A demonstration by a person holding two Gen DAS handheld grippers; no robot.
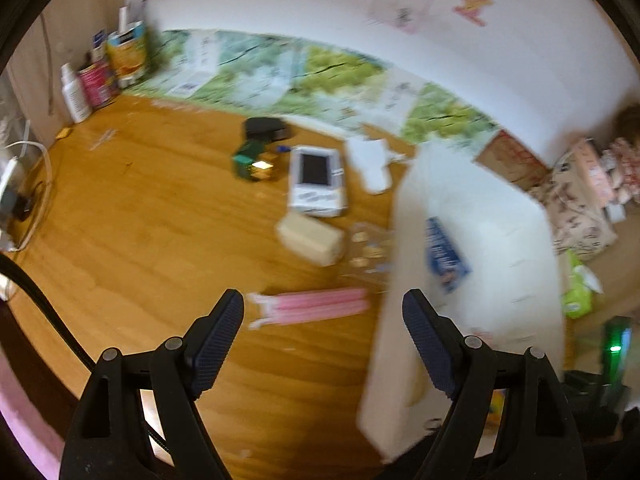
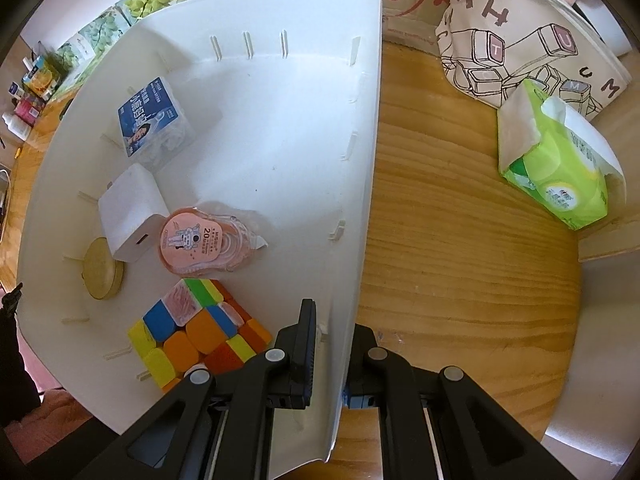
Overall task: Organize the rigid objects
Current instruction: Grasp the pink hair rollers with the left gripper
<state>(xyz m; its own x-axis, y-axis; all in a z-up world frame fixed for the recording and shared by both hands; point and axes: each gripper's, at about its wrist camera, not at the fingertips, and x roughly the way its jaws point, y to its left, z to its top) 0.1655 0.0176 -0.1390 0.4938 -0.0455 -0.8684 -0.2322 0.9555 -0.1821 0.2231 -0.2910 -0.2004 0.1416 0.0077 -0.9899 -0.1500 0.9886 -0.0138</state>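
My right gripper (image 2: 334, 344) is shut on the right wall of the white storage bin (image 2: 360, 184), one finger inside and one outside. In the bin lie a Rubik's cube (image 2: 196, 336), a pink correction tape (image 2: 200, 240), a white charger cube (image 2: 130, 212), a round wooden lid (image 2: 102, 268) and a blue box (image 2: 154, 120). My left gripper (image 1: 322, 340) is open and empty above the wooden table (image 1: 140, 220). Ahead of it lie pink razors (image 1: 312, 306), a beige block (image 1: 312, 240), a white boxed device (image 1: 318, 180) and a green box (image 1: 252, 160). The bin (image 1: 480, 240) shows at the right.
A black case (image 1: 266, 128) and white papers (image 1: 374, 160) lie farther back. Bottles and cartons (image 1: 100, 68) stand at the back left corner. A green tissue pack (image 2: 560, 168) and a printed canvas bag (image 2: 520, 32) sit right of the bin. A cable (image 1: 24, 200) lies at the left edge.
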